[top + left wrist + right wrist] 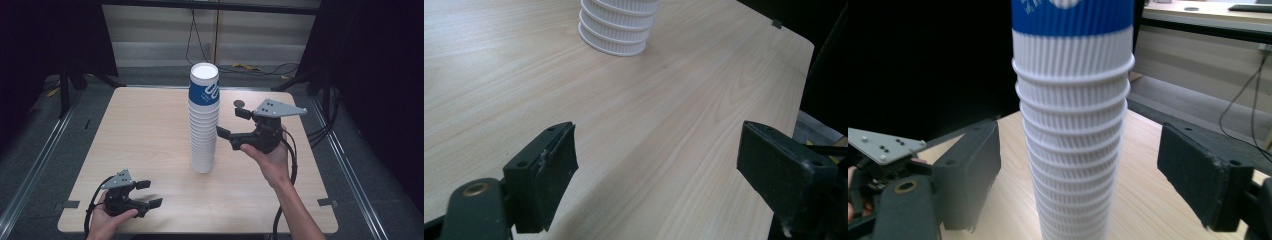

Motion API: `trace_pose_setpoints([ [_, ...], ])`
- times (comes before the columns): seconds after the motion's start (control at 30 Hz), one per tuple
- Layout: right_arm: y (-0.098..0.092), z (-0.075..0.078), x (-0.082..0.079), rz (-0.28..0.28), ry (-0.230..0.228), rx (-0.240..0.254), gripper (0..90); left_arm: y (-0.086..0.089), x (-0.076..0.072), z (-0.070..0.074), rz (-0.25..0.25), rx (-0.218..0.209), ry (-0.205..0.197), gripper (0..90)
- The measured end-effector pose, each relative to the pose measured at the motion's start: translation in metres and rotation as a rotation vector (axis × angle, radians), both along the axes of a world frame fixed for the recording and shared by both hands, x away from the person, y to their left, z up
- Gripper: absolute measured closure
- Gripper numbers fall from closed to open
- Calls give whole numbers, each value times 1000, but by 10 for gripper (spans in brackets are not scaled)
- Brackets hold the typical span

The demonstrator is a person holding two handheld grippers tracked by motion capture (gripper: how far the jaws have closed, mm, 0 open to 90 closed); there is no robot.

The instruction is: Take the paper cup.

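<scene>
Tall stack of paper cups [204, 120] stands upright at the centre of the high view, on a pale wooden table [145, 130]. Top cup carries a blue band; the rest are white and ribbed.

Right gripper [233, 124], centre right of the high view, held in the person's right hand [270, 157], jaws spread wide and pointing left toward the stack, just beside its middle. In the right gripper view the stack [1073, 125] rises between the two jaws, clear of both.

Left gripper [149, 193], lower left of the high view, held in the left hand [107, 220] near the table's front edge, well apart from the cups. Jaws released, nothing between them. In the left gripper view only the stack's base [616, 27] shows, top centre, over bare tabletop [649, 125].
</scene>
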State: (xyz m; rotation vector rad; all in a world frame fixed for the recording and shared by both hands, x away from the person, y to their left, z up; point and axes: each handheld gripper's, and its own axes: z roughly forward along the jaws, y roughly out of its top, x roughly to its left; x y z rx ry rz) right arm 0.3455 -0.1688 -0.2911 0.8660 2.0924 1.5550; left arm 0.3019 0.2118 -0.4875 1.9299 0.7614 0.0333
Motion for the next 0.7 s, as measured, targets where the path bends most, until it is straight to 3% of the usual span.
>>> trace_pose_setpoints([
  [0.43, 13, 30, 18, 57, 23, -19, 177, 1, 1, -1, 12, 11, 0, 165],
  [0.7, 15, 43, 22, 61, 16, -24, 175, 1, 0, -1, 14, 12, 0, 165],
])
